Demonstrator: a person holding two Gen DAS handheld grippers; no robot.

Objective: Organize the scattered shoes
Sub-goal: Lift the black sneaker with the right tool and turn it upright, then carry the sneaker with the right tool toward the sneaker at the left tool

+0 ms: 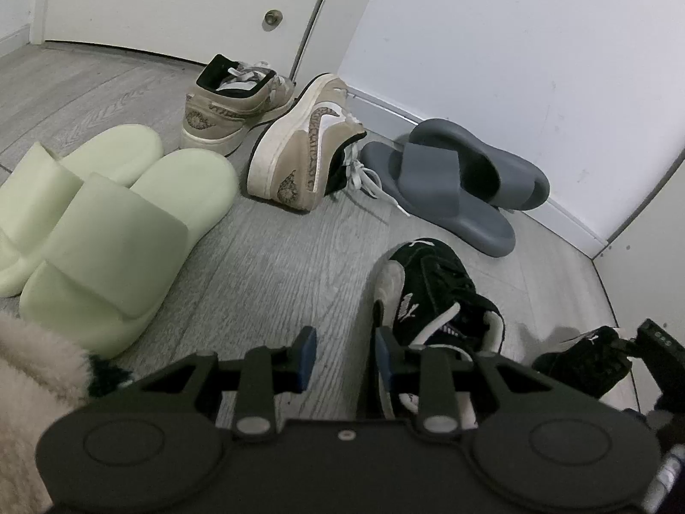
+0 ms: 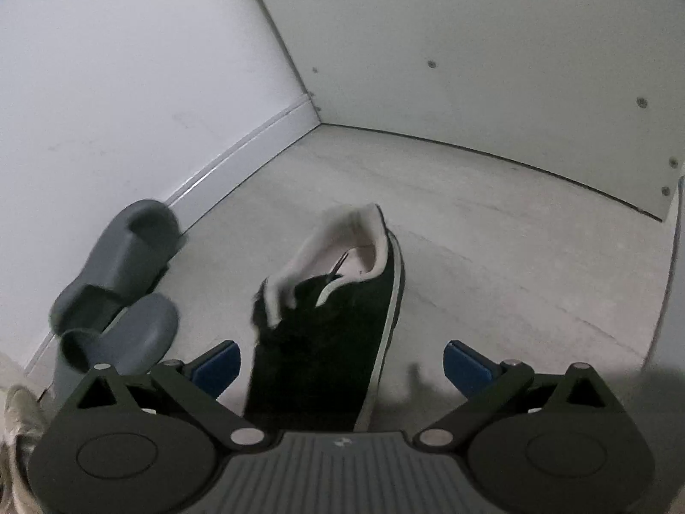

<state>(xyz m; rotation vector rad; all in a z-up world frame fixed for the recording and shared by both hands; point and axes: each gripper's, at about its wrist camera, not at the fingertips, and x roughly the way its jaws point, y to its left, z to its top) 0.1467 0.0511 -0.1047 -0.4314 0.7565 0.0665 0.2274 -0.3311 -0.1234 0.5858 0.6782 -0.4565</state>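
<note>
The black sneaker lay lengthwise between the spread fingers of the right tool, ungripped, heel toward the corner wall. The left tool, partly open, held nothing, beside another black sneaker on the grey wood-grain floor.

Grey wood-grain floor meets white walls with a baseboard, and apparently a white door.
</note>
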